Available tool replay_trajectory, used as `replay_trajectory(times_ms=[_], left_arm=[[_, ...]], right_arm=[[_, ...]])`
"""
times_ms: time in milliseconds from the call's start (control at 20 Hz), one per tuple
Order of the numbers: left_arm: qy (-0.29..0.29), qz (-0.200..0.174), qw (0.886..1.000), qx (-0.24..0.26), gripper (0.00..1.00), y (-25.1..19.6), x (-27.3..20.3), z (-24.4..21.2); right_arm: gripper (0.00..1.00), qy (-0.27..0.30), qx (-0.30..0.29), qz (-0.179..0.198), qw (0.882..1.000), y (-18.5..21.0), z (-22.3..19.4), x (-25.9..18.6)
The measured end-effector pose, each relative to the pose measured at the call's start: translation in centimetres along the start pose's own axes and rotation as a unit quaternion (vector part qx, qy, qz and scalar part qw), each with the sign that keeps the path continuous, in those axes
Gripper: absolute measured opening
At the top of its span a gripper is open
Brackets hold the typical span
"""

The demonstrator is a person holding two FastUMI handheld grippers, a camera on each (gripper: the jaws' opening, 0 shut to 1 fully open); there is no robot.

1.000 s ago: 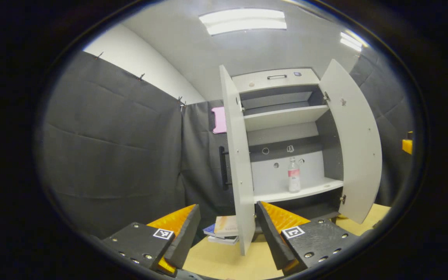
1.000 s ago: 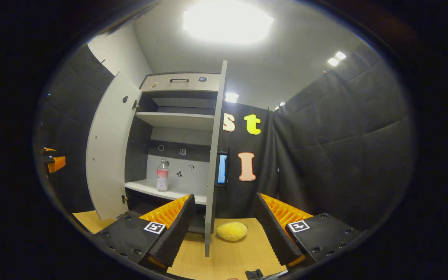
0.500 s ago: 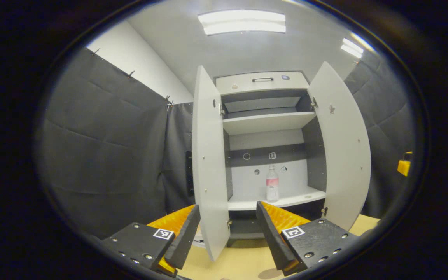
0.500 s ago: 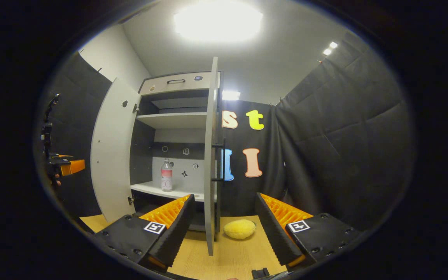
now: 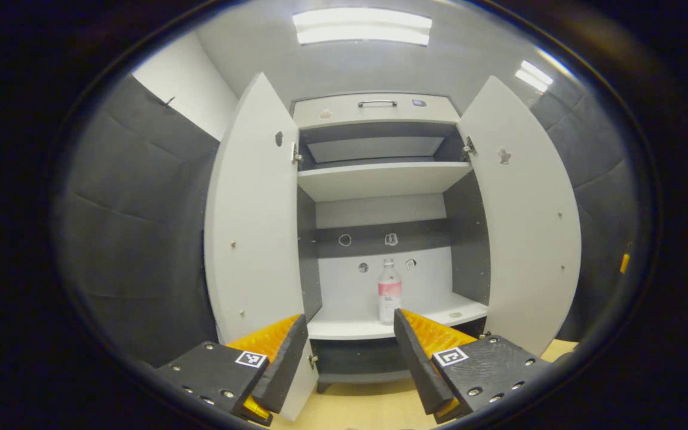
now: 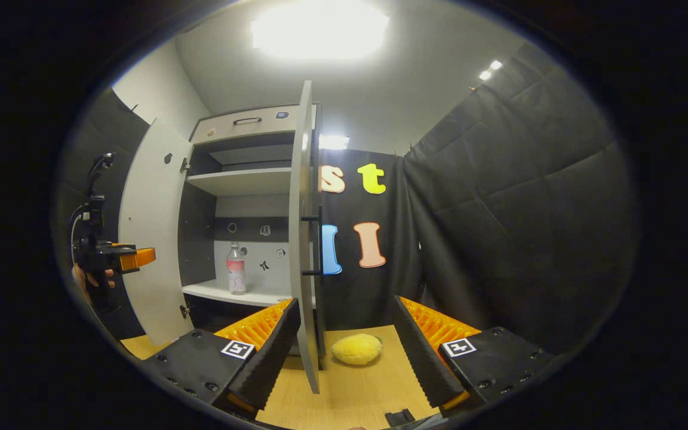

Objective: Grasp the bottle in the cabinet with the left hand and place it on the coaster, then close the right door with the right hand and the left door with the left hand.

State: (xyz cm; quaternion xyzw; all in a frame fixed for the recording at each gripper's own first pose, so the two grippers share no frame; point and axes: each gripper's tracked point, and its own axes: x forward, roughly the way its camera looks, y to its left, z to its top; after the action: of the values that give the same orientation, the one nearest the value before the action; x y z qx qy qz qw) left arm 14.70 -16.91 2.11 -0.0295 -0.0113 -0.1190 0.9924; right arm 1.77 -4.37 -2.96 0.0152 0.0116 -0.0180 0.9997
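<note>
Left claw (image 5: pixel 350 358) open, facing bottle (image 5: pixel 389 291) in cabinet (image 5: pixel 380 179).

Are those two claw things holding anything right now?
No. The left gripper and right gripper are both open and empty; the bottle stands untouched on the cabinet shelf.

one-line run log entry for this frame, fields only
phase: approach | left gripper: open, facing bottle | bottle: upright, lower shelf | right gripper: open | both doors: open
</note>
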Motion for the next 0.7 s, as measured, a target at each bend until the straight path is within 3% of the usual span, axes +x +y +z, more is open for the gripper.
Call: replay_trajectory(times_ms=[50, 150, 250, 300, 350, 450, 500, 550, 650, 700], left_arm=[[-0.002, -0.009, 1.000, -0.005, 0.92, -0.4, 1.3, 0.0], [-0.003, -0.026, 1.000, -0.014, 0.92, -1.1, 4.1, 0.0], [-0.004, -0.042, 0.999, -0.021, 0.92, -1.6, 6.9, -0.1], [-0.004, -0.047, 0.999, -0.022, 0.92, -1.8, 8.2, -0.2], [-0.005, -0.052, 0.998, -0.022, 0.92, -2.0, 9.3, -0.4], [-0.005, -0.061, 0.998, -0.025, 0.92, -2.4, 11.5, -1.0], [-0.004, -0.066, 0.997, -0.027, 0.92, -2.6, 12.7, -1.2], [-0.001, -0.069, 0.997, -0.028, 0.92, -2.9, 13.7, -1.8], [0.004, -0.079, 0.996, -0.031, 0.92, -3.4, 16.0, -2.6], [0.006, -0.084, 0.996, -0.032, 0.92, -3.6, 17.2, -3.1]], right_arm=[[0.98, -0.004, -0.001, -0.005, 1.000, 0.1, 0.1, 0.3], [0.93, -0.005, -0.005, -0.020, 1.000, 0.0, 0.0, 1.1], [0.93, -0.004, -0.002, -0.030, 1.000, 0.2, -0.3, 1.5], [0.98, -0.002, -0.003, -0.035, 0.999, 0.3, -0.5, 1.7], [0.93, -0.001, -0.006, -0.040, 0.999, 0.4, -0.6, 1.9], [0.98, 0.000, -0.016, -0.052, 0.998, 0.1, -0.7, 2.2], [0.93, 0.001, -0.018, -0.059, 0.998, 0.0, -0.7, 2.4], [0.98, 0.001, -0.019, -0.066, 0.998, 0.0, -0.7, 2.6], [0.98, 0.003, -0.019, -0.081, 0.997, -0.2, -1.0, 2.9], [0.93, 0.006, -0.021, -0.088, 0.996, -0.3, -1.2, 3.0]])
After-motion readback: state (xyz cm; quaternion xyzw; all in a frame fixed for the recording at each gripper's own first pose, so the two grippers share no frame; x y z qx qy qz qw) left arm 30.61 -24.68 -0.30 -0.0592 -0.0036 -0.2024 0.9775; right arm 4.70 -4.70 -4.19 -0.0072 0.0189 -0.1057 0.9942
